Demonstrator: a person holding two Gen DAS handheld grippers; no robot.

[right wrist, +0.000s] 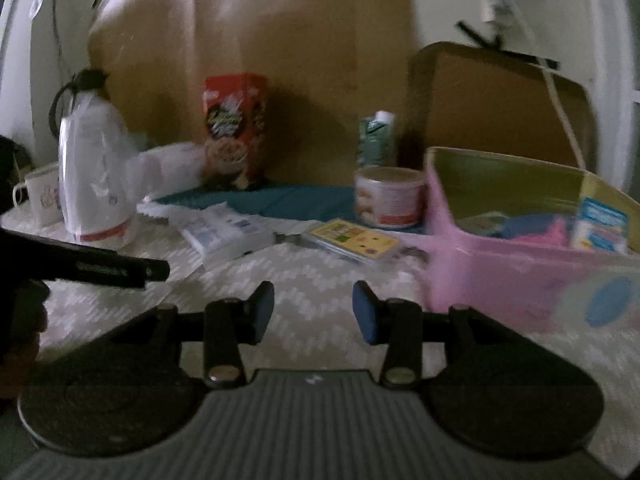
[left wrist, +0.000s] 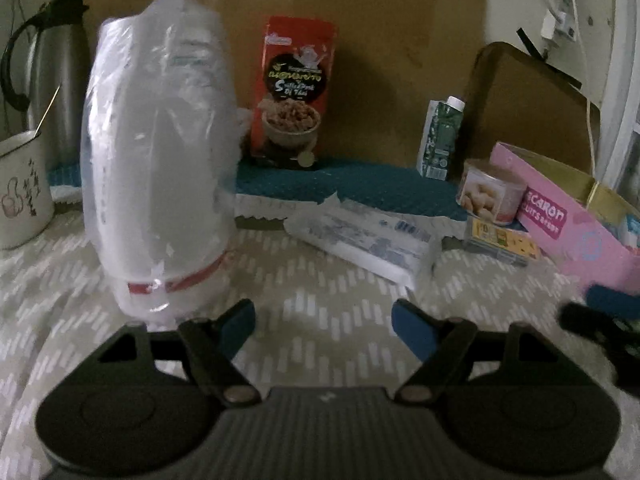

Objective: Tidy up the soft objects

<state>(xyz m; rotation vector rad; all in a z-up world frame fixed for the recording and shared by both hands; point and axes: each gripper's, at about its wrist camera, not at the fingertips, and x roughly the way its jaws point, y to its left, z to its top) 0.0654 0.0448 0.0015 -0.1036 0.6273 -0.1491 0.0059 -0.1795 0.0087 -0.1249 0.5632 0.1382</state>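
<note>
1. The flat plastic-wrapped pack (left wrist: 362, 240) lies on the patterned cloth (left wrist: 320, 308), tilted, its far end just at the edge of the teal mat (left wrist: 360, 184). I take this pack as my landmark.
2. Left of the pack stands the tall bagged bundle (left wrist: 160, 160), upright, with a red band near its base. Bare cloth runs between the two.
3. Right of the pack lie a yellow card packet (left wrist: 504, 240) and a can (left wrist: 492, 192), then the pink box (right wrist: 520, 264), open on top, with small things inside.
4. Behind the pack, against the cardboard, stand a red snack box (left wrist: 292, 92) and a green carton (left wrist: 440, 136).
5. Nearer than the pack the cloth is open.
6. My left gripper (left wrist: 322, 322) hangs over that open cloth, pointing downward at the pack, jaws spread, gripping nothing.
7. My right gripper (right wrist: 314, 310) sits to the pack's right, near the pink box, jaws apart and empty.
</note>
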